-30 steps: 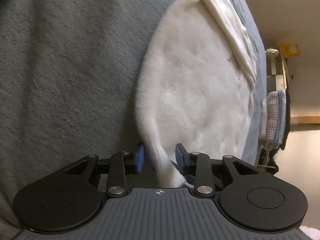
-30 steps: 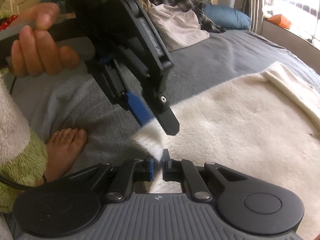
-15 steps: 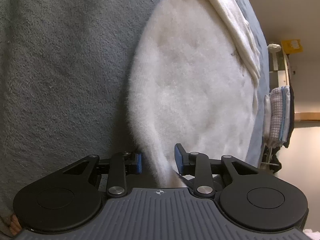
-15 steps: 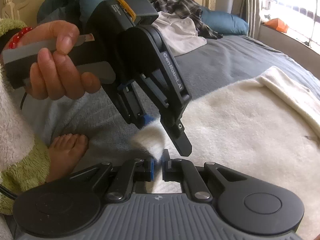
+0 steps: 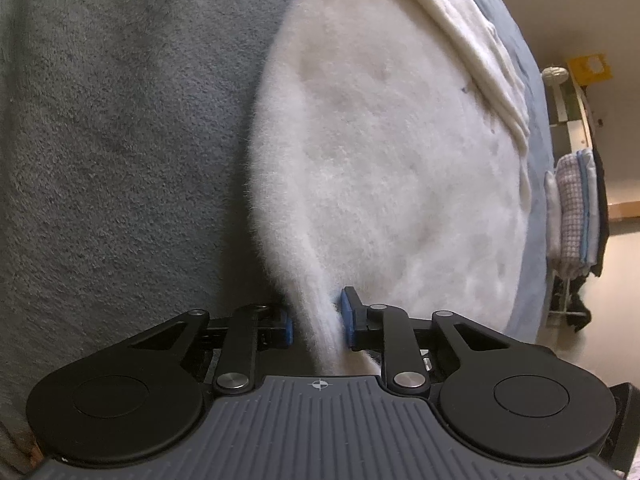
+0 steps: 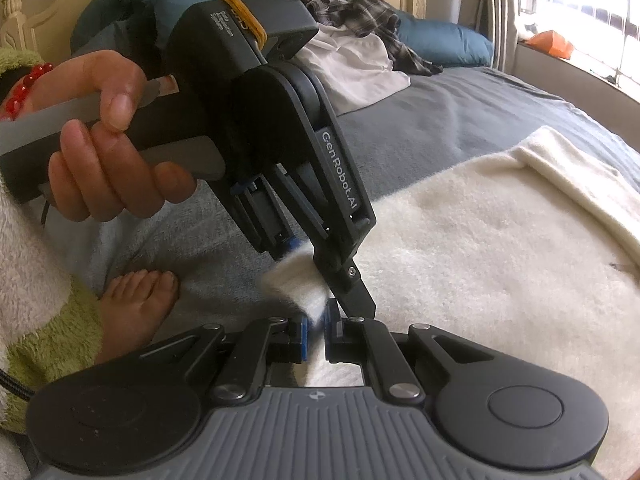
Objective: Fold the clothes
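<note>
Fleece is filling most of the left wrist view: a white fuzzy garment (image 5: 400, 152) is lying spread on a grey blanket (image 5: 112, 140), its near edge gathering into a narrow tongue that is running down between the blue pads of the left gripper (image 5: 316, 322). Its jaws have just been closing on that tongue and are standing narrow now; the right pad is touching the fleece, while a thin dark gap is showing at the left pad, so the squeeze is looking incomplete. Off to the right, a stack of folded cloths (image 5: 574, 216) is sitting beyond the edge of the bed. In the right wrist view, the right gripper (image 6: 316, 326) is pinching the corner of the same white fuzzy garment (image 6: 500, 240), its jaws nearly together with a tuft of fleece between the pads. Just above it, the left gripper (image 6: 316, 258) is coming down at a slant over the same corner, its fingers straddling the tuft, a hand (image 6: 104, 140) wrapping its handle. A bare foot (image 6: 136, 312) is resting on the grey blanket (image 6: 440, 120) nearby, and a pile of clothes (image 6: 360, 40) is lying further back against a blue pillow (image 6: 444, 42).
</note>
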`<state>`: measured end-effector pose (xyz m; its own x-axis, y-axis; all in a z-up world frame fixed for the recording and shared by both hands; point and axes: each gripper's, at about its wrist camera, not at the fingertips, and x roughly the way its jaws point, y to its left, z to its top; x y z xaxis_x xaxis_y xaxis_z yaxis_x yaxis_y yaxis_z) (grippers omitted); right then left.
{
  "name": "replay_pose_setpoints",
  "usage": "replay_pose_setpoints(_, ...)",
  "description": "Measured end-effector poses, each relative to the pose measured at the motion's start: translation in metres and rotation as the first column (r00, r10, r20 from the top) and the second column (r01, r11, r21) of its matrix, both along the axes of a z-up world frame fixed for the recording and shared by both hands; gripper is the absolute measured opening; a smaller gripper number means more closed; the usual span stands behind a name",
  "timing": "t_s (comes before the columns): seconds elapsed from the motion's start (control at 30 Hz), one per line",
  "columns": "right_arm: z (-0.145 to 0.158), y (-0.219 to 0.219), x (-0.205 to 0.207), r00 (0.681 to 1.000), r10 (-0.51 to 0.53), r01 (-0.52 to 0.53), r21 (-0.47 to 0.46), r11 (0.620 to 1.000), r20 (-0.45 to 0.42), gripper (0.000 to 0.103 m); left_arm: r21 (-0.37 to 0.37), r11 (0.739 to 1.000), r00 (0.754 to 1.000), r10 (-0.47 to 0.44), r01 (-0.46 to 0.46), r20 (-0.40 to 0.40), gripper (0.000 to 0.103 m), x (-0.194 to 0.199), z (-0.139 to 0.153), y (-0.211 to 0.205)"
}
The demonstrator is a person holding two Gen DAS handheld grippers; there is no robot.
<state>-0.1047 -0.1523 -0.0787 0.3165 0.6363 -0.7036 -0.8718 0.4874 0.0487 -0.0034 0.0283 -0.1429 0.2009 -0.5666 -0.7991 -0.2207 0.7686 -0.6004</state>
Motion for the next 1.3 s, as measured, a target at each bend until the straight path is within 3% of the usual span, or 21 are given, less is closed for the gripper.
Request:
replay_pose_setpoints(0.27,-0.003,-0.003,0.003,0.997,0.008,-0.008,0.0,1.0,-0.072,0.012,0.008,1.0,1.0,0.01,-0.01,-0.008,0.016,-0.003,-0.001,0.006)
replay_pose_setpoints(0.47,-0.001,-0.015,0.009,0.989,0.008,-0.003,0.033,0.999,-0.15,0.031,0.01,1.0,1.0,0.012,-0.012,-0.008,0.016,-0.003,0.0,0.004)
replay_pose_setpoints(0.83,0.003,-0.047,0.032,0.959,-0.089,0.115,0.081,0.99,-0.267,0.032,0.018,1.0,1.0,0.001,-0.001,-0.003,0.016,-0.007,0.001,0.005)
replay_pose_setpoints(1.3,0.007,-0.08,0.06,0.908,-0.238,0.298,0.131,0.946,-0.345,0.032,0.034,0.999,1.0,-0.021,0.021,-0.001,0.017,-0.004,0.0,0.0)
